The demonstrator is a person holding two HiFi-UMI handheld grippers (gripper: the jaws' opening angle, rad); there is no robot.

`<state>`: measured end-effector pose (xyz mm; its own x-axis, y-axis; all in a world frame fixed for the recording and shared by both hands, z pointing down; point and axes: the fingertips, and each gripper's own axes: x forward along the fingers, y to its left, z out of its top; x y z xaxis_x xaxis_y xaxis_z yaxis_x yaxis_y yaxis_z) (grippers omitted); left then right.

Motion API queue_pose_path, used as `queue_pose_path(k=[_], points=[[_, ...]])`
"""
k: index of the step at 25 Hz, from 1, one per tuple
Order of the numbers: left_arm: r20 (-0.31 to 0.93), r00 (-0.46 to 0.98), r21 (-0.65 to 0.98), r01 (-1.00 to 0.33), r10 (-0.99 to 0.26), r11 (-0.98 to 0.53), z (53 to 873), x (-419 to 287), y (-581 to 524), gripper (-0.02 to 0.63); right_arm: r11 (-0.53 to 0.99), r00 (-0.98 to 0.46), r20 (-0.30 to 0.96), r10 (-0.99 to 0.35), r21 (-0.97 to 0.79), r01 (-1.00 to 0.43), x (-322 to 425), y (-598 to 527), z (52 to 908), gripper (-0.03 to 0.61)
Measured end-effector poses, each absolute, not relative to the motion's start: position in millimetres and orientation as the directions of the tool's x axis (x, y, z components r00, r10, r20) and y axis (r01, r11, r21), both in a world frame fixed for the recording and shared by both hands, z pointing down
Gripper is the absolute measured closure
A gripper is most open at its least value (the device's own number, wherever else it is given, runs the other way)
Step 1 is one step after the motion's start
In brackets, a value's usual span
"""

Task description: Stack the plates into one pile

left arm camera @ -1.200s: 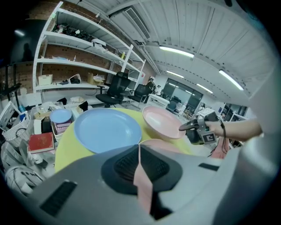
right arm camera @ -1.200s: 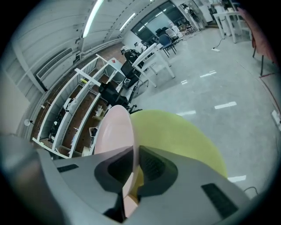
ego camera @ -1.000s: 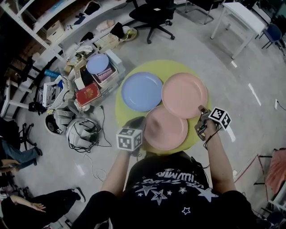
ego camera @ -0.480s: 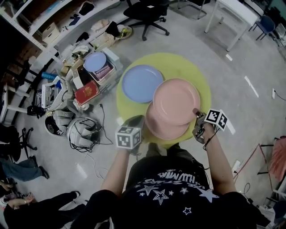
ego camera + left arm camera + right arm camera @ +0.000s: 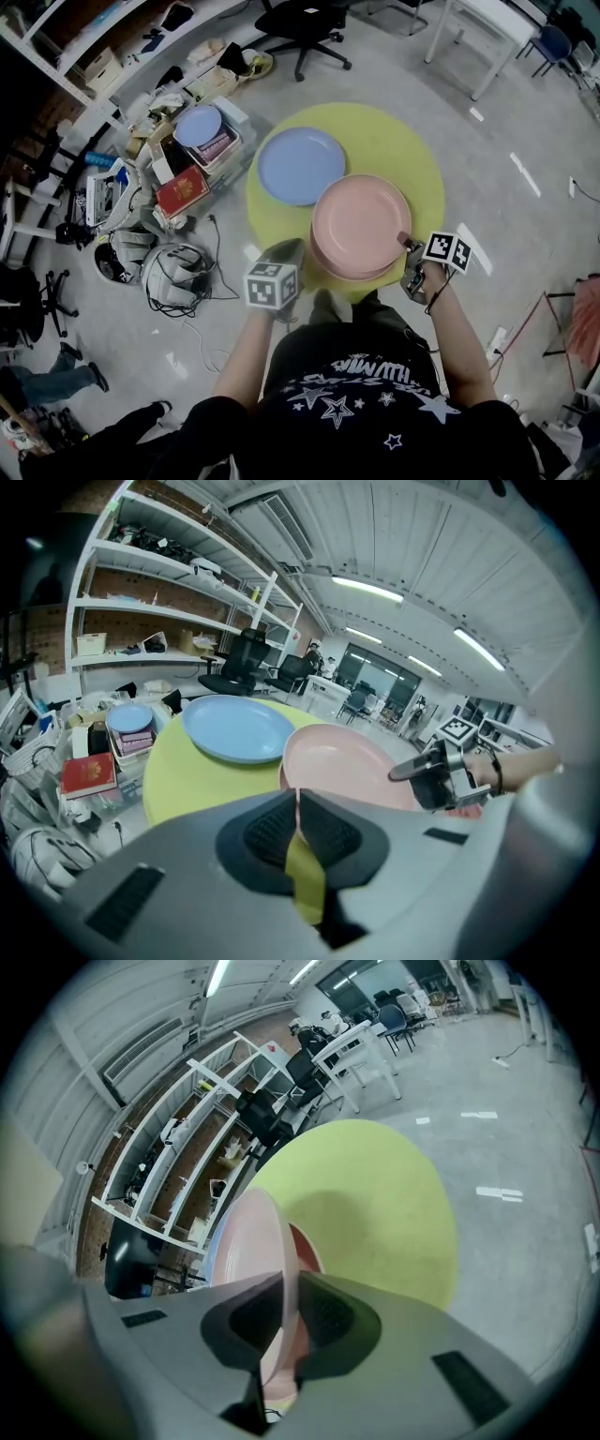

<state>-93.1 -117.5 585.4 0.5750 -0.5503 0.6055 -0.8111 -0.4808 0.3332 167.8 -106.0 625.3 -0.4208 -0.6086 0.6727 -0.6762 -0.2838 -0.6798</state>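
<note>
**Two pinks lined up, blue one off on its own**

The big round yellow-green table (image 5: 412, 159) fills the middle of the head view. On the floor to its left there's a heap of boxes (image 5: 192, 150) and cables, with a red book (image 5: 183, 194) on it.

The blue plate (image 5: 301, 166) sits at the upper left of the tabletop, just beside the pink pair. The upper pink plate (image 5: 361, 223) is dead centre, over the lower pink plate (image 5: 330, 269), which only peeks out as a crescent at lower left. Can't tell if the top one is fully resting yet.

The right gripper (image 5: 405, 242) is at the upper pink plate's right rim, jaws nearly together and pinching that rim. The left gripper (image 5: 289, 251), at lower left, is clamped on the lower pink plate's thin edge.
</note>
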Motion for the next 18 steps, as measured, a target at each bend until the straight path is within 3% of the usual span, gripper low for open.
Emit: queue_pose_path(k=[11,18], points=[[0.611,0.573,0.349,-0.814,-0.546,-0.464,594,-98,-112,0.592,-0.277,-0.463,0.712,-0.528,-0.660,-0.698,159,-90,641,0.535],[0.624,0.557,0.346,-0.826,-0.547,-0.445,602,-103,-117,0.592,-0.166,-0.447,0.760,-0.471,-0.575,-0.801,156,-98,643,0.535]])
